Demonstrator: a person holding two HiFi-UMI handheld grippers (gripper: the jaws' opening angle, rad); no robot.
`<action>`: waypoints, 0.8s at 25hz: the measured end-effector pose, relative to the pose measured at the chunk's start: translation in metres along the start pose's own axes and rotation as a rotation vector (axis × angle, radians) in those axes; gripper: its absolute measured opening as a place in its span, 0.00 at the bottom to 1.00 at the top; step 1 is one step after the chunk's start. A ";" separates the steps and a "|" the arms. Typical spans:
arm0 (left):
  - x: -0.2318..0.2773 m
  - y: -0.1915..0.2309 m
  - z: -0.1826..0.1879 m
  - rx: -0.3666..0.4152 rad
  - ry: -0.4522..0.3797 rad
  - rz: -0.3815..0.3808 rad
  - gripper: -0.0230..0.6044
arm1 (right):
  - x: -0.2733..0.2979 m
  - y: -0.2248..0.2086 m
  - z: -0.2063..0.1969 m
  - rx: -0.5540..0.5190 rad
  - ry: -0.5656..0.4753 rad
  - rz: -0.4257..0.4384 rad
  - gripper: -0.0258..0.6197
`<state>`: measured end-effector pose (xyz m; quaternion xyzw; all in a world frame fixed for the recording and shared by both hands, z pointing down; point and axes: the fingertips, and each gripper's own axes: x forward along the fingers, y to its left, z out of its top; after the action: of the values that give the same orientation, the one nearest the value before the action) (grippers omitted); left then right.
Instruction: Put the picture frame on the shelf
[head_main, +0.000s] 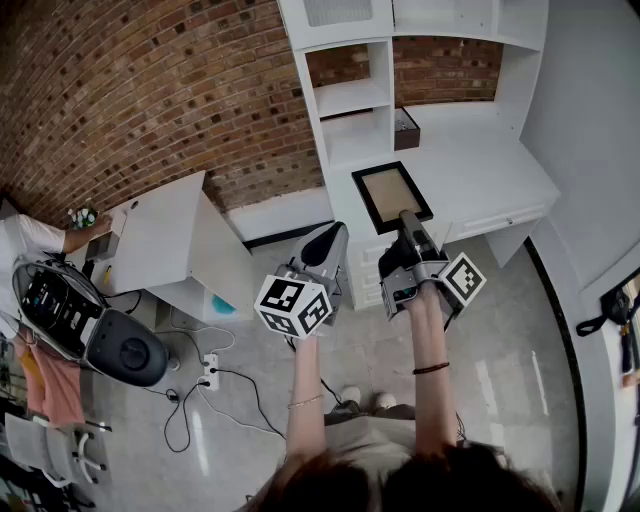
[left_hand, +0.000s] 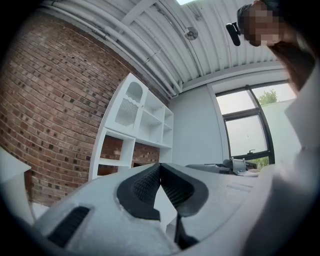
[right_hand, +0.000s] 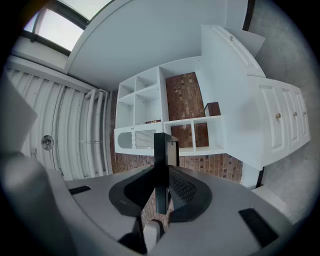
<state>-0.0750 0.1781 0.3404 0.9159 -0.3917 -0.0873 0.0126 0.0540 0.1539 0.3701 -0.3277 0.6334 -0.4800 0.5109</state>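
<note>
A black picture frame (head_main: 392, 195) with a tan inside is held out in front of the white shelf unit (head_main: 440, 160), above its wide counter. My right gripper (head_main: 408, 222) is shut on the frame's near edge. In the right gripper view the frame (right_hand: 161, 165) stands edge-on between the two dark pads, pinched there. My left gripper (head_main: 325, 245) hangs beside it to the left, holding nothing. Its jaws meet at the tips in the left gripper view (left_hand: 160, 167), shut.
The shelf unit has open cubbies (head_main: 352, 97) against a brick wall (head_main: 150, 90); a small dark box (head_main: 405, 128) sits on the counter's back. A white desk (head_main: 165, 235) stands left, with a black office chair (head_main: 85, 325) and cables on the floor (head_main: 215, 385).
</note>
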 end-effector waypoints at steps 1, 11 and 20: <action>-0.001 -0.001 -0.001 -0.001 0.002 0.001 0.05 | -0.002 -0.002 0.000 -0.001 0.002 -0.004 0.15; 0.003 -0.016 -0.006 -0.015 0.011 0.011 0.05 | -0.012 -0.001 0.006 0.000 0.039 -0.010 0.15; 0.002 -0.031 -0.013 -0.029 0.022 0.046 0.05 | -0.021 0.003 0.015 -0.013 0.084 0.002 0.15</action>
<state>-0.0490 0.1975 0.3499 0.9073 -0.4111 -0.0825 0.0320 0.0739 0.1700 0.3735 -0.3097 0.6577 -0.4887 0.4824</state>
